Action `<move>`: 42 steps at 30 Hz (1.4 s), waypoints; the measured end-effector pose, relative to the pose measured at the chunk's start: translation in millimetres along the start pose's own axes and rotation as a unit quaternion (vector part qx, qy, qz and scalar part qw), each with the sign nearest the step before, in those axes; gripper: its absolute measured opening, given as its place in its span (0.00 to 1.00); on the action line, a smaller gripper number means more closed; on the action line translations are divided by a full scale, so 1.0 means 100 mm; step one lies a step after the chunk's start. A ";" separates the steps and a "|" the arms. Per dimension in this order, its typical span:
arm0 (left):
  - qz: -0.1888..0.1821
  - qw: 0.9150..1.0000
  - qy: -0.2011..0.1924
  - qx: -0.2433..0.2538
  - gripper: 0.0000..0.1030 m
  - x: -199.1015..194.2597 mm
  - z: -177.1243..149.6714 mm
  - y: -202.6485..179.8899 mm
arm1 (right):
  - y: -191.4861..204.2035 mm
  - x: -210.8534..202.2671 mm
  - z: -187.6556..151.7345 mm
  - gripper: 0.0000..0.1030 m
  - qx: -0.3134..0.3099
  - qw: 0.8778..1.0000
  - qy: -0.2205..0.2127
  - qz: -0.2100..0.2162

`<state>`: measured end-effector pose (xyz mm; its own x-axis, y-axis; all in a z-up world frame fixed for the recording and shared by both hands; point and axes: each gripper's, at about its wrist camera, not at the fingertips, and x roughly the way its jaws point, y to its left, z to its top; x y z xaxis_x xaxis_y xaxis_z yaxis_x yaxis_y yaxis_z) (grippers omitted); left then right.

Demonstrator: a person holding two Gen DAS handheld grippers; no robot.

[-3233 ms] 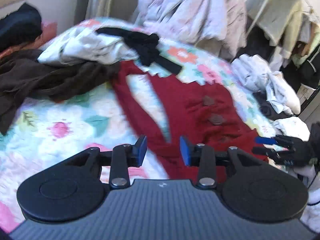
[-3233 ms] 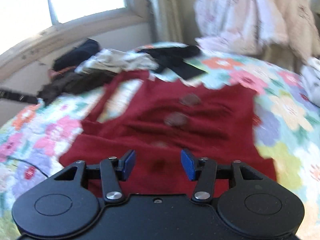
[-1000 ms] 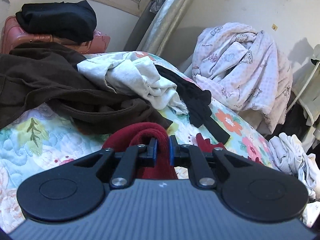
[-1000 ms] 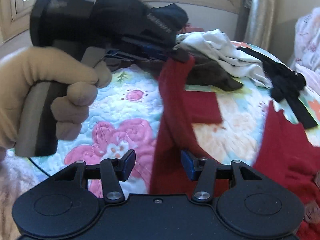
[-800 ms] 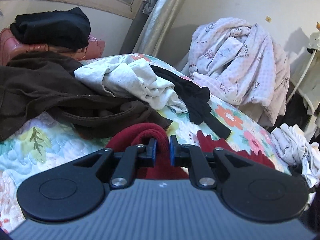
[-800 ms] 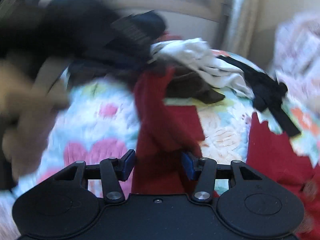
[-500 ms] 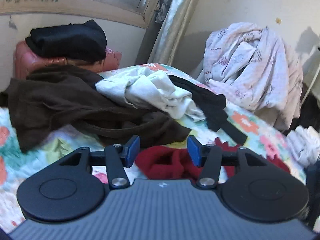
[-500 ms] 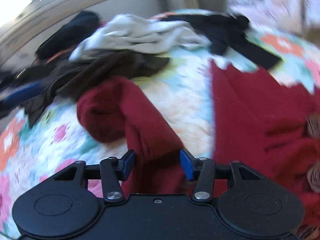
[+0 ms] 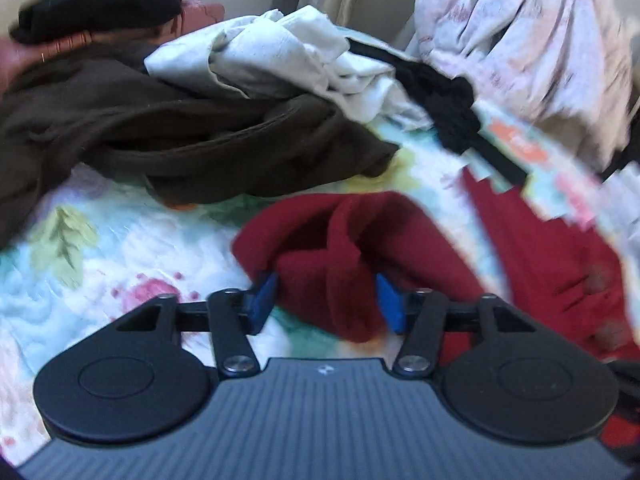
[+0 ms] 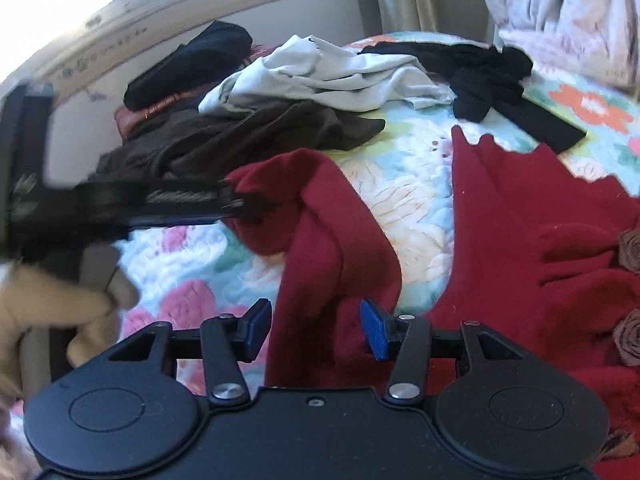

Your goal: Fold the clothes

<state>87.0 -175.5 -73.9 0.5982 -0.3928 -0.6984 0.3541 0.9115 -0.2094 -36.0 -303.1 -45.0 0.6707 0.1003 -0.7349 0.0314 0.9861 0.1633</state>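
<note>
A dark red cardigan (image 10: pixel 520 248) with brown rose buttons lies on the floral quilt (image 10: pixel 404 196). Its sleeve (image 9: pixel 340 248) is bunched in a heap on the quilt and runs up the middle of the right wrist view (image 10: pixel 320 240). My left gripper (image 9: pixel 326 300) is open, its blue pads either side of the heap. My right gripper (image 10: pixel 314 326) is open, with the sleeve's lower part between its pads. The left gripper also shows in the right wrist view (image 10: pixel 240 200), tips at the sleeve end.
A dark brown garment (image 9: pixel 180 132), a white crumpled garment (image 9: pixel 280 56) and a black garment (image 10: pixel 492 76) lie at the far side of the bed. A black bundle sits on a red case (image 10: pixel 192 64) by the wall. Pale clothes (image 9: pixel 520 32) hang at the right.
My left gripper, shut on the raised sleeve a second ago, has opened and dropped it in a heap on the quilt. The right gripper stayed open and swung to face the sleeve.
</note>
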 end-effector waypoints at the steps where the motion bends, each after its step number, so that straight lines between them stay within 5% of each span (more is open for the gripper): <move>1: 0.035 0.999 -0.006 0.015 0.31 0.03 -0.01 -0.02 | 0.06 0.03 -0.01 0.53 -0.015 1.000 0.001 -0.009; 2: 0.065 0.997 -0.013 0.027 0.27 0.05 -0.01 -0.04 | 0.11 0.05 -0.02 0.54 -0.030 0.999 0.000 -0.012; 7: 0.097 0.992 -0.070 0.028 0.11 -0.17 0.05 0.04 | 0.39 0.20 -0.11 0.56 -0.122 0.991 -0.002 -0.053; 8: 0.097 0.991 -0.092 0.021 0.11 -0.33 0.10 0.08 | 0.44 0.24 -0.14 0.50 -0.147 0.987 0.001 -0.064; 9: 0.097 0.989 -0.113 0.014 0.11 -0.48 0.14 0.13 | 0.46 0.25 -0.16 0.13 -0.161 0.985 0.003 -0.068; 10: 0.095 0.986 -0.136 0.003 0.11 -0.65 0.16 0.20 | 0.45 0.23 -0.17 0.07 -0.161 0.985 0.004 -0.060; 13: 0.098 0.974 -0.200 -0.035 0.11 -1.13 0.17 0.44 | 0.34 -0.02 -0.17 0.07 -0.131 0.991 -0.030 0.001; 15: 0.105 0.970 -0.209 -0.071 0.12 -1.24 0.16 0.62 | 0.32 -0.19 -0.18 0.07 -0.135 0.988 -0.048 0.050; 17: 0.106 0.974 -0.178 -0.094 0.15 -1.14 0.16 0.78 | 0.33 -0.26 -0.21 0.07 -0.150 0.985 -0.049 0.077; 21: 0.145 0.978 -0.100 -0.115 0.29 -0.92 0.12 1.02 | 0.42 -0.12 -0.25 0.08 -0.171 0.982 -0.016 0.073; 24: 0.187 0.964 -0.106 -0.160 0.53 -0.99 0.05 1.19 | 0.49 -0.01 -0.29 0.08 -0.176 0.982 0.024 0.061; 27: 0.204 0.945 -0.151 -0.205 0.56 -1.17 0.01 1.34 | 0.49 0.09 -0.31 0.08 -0.152 0.985 0.063 0.047; 32: 0.192 0.943 -0.161 -0.218 0.56 -1.20 -0.02 1.49 | 0.48 0.06 -0.30 0.10 -0.144 0.985 0.071 0.058; 35: 0.178 0.943 -0.163 -0.229 0.56 -1.22 -0.05 1.56 | 0.50 0.00 -0.25 0.19 -0.142 0.985 0.071 0.070; 37: 0.173 0.943 -0.161 -0.233 0.56 -1.25 -0.08 1.60 | 0.54 -0.03 -0.23 0.33 -0.136 0.984 0.076 0.087; 42: 0.154 0.939 -0.113 -0.286 0.58 -1.34 -0.32 1.76 | 0.71 -0.02 -0.24 0.35 -0.146 0.983 0.061 0.097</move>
<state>46.0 41.5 -39.0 0.7691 -0.0565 -0.6367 -0.2658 0.8776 -0.3989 -52.6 -230.4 -47.6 0.5484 0.2878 -0.7852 -0.3147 0.9409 0.1250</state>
